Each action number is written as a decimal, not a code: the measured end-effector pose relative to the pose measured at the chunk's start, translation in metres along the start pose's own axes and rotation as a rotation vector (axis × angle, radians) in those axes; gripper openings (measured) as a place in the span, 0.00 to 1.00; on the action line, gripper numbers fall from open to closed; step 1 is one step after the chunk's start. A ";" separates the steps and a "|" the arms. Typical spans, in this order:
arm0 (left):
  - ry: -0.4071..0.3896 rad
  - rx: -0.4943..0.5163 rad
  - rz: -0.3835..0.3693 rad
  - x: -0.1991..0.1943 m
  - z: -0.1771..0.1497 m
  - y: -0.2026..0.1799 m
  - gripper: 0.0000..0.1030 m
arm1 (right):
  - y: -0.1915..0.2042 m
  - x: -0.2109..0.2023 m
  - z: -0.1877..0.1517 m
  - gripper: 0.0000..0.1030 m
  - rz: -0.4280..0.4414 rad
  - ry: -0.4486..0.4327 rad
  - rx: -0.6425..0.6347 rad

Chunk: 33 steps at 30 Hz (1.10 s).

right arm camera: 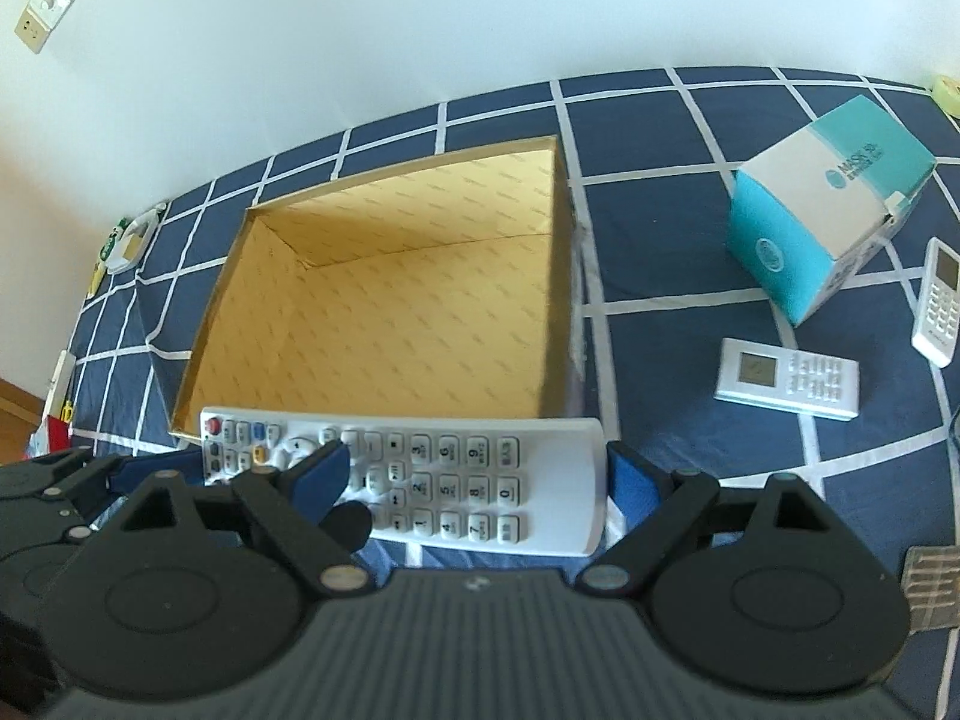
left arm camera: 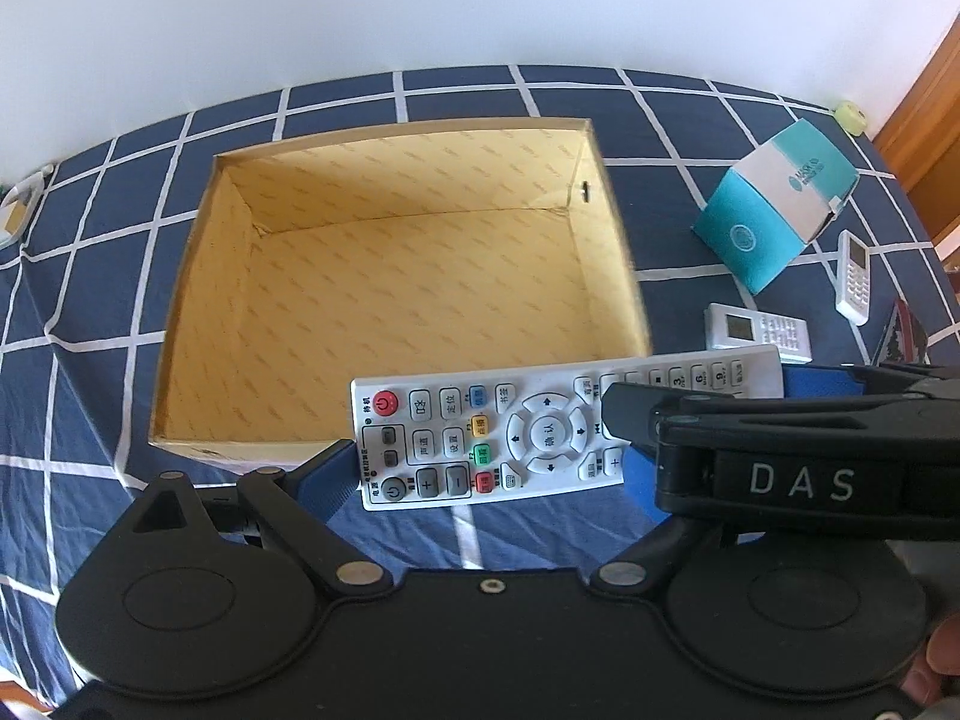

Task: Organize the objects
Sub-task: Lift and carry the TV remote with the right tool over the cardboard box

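– Grippers first: how do they stand?

– Left gripper [left arm camera: 489, 459] has its jaws spread wide, and so does the right gripper [right arm camera: 477, 459]. Neither is clamped across anything on its own. A long white remote [left arm camera: 480, 438] runs crosswise through both.

– So what carries it?

– It looks pinched lengthwise between the two tools. The left gripper's outer blue pad [left arm camera: 327, 471] sits against the end with the red power button, and the right gripper's outer pad [right arm camera: 630, 474] sits against the other end. The inner fingers overlap the remote's middle. I cannot tell whether they touch it.

– Where is the remote, taken from the box?

– It hangs above the near wall of the box [left arm camera: 198, 276], lying along that wall with its buttons up. Its far edge covers the rim in both views. The box is open-topped cardboard, and its yellow printed inside is in plain view.

– What lies around the box?

– It stands on a blue checked cloth [left arm camera: 108, 192]. Right of the box, well apart, a teal carton [left arm camera: 774, 204] sits tilted. Nearer than the carton, also right of the box, lies a small remote [left arm camera: 759, 333] with a screen. A second small remote [left arm camera: 853, 276] lies further right, just beside the carton. Beyond the carton, at the cloth's far right corner, sits a yellowish roll [left arm camera: 851, 115]. Left of the box, at the cloth's edge, is a small white item [left arm camera: 21, 204] too blurred to name.
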<state>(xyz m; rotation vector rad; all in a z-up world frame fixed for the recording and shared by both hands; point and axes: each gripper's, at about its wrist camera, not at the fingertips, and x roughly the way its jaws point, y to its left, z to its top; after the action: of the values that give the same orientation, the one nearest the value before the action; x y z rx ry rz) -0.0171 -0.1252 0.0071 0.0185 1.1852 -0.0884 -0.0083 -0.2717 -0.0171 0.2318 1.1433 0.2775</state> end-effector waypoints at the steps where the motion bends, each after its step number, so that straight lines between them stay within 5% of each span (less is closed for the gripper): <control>1: 0.001 0.001 -0.001 0.000 0.001 0.005 0.91 | 0.004 0.002 0.000 0.88 -0.001 0.000 0.001; 14: 0.003 -0.022 -0.015 0.017 0.029 0.061 0.91 | 0.050 0.034 0.028 0.88 -0.011 0.007 -0.010; 33: 0.109 -0.072 -0.068 0.116 0.080 0.110 0.91 | 0.050 0.143 0.086 0.88 -0.057 0.120 -0.006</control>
<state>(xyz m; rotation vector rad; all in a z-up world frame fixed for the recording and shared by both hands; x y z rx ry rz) 0.1088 -0.0272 -0.0737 -0.0810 1.2977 -0.1060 0.1213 -0.1809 -0.0898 0.1791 1.2652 0.2463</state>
